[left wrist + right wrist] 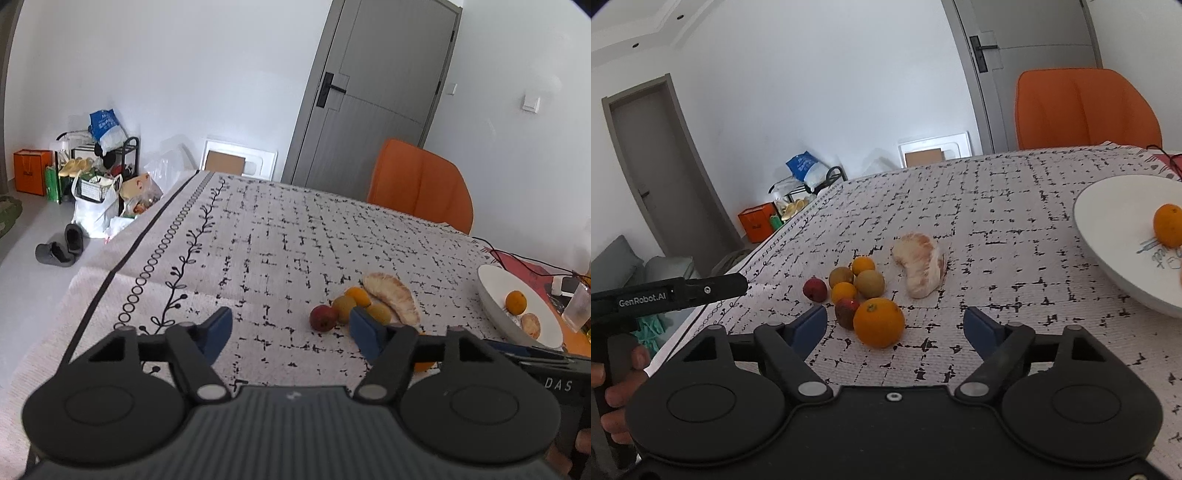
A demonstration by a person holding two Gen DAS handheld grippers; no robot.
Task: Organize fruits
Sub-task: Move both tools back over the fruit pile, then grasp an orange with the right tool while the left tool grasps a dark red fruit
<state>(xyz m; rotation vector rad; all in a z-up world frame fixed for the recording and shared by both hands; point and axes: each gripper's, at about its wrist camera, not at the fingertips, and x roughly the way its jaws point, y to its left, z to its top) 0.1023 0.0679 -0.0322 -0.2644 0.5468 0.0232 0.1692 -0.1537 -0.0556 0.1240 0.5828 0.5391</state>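
Right tool [895, 326] is seen spread wide, nothing held, hovering over the worktop [1015, 206] with its patterned cloth. A large orange [878, 322] lies just ahead of it, between the blue pads, no contact visible. A fruit cluster is packed at 11 o'clock from the large orange: dark red fruit [846, 312] touching it, small orange [843, 291], two brownish round fruits [870, 283], another small orange [863, 265], red fruit [815, 289] at the left edge. A peeled pomelo segment [921, 263] is laid at 1 o'clock from the cluster, apart from it. A white plate [1108, 218] sits at 3 o'clock, well apart, with an orange [1168, 225] on it.

Left tool [290, 334] is also seen wide, empty, above the worktop; the cluster [345, 306] is at 1 o'clock from it, the plate [491, 291] further right.
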